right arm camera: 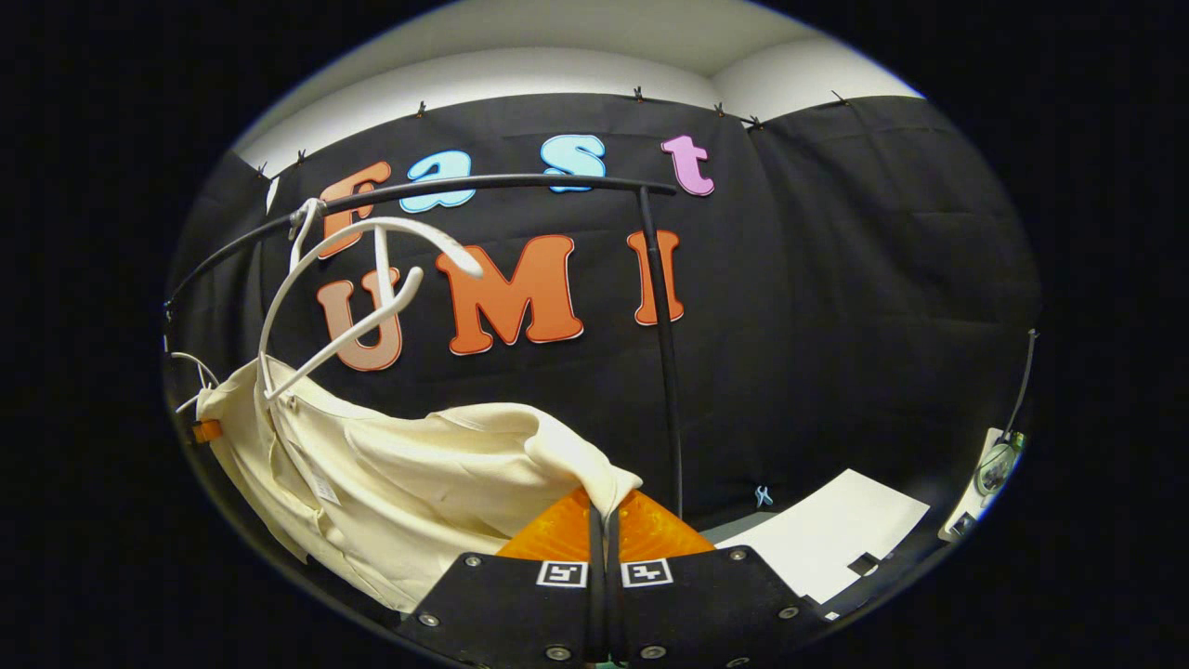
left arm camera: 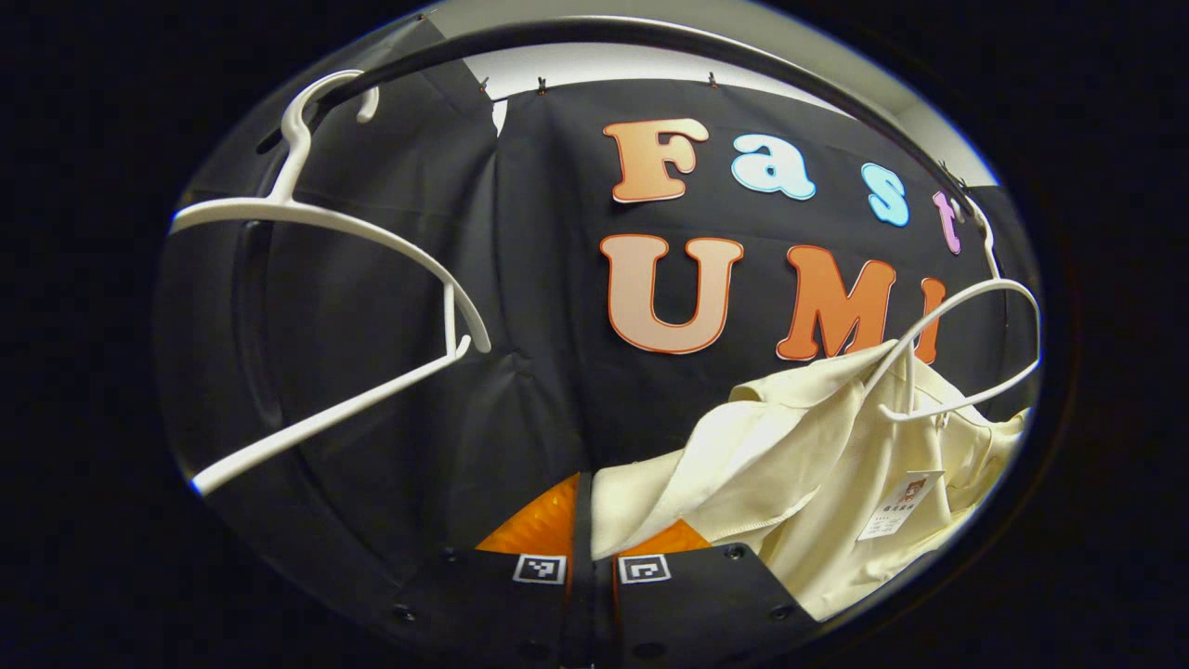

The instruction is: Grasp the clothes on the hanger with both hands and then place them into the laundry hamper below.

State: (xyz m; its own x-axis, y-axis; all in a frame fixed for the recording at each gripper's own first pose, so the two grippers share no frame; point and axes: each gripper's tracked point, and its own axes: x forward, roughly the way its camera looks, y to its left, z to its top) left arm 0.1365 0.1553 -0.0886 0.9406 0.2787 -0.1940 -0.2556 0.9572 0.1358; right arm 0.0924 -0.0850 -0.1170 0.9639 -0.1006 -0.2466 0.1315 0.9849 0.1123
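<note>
A cream garment (left arm camera: 817,465) stretches between both grippers. In the left gripper view my left gripper (left arm camera: 583,497) is shut on the garment's left edge, the cloth bunched at the fingertips. A tilted white hanger (left arm camera: 966,307) hangs from the black rail (left arm camera: 650,42) above the garment, its lower bar lying against the cloth. In the right gripper view my right gripper (right arm camera: 604,506) is shut on a corner of the same garment (right arm camera: 409,474), which sags to the left below the tilted hanger (right arm camera: 372,228). Whether the cloth still hooks on the hanger I cannot tell.
A second white hanger (left arm camera: 325,223), bare, hangs on the rail at the left of the left gripper view. The rail's upright post (right arm camera: 664,372) stands just right of my right gripper. A white sheet (right arm camera: 836,534) lies low at the right.
</note>
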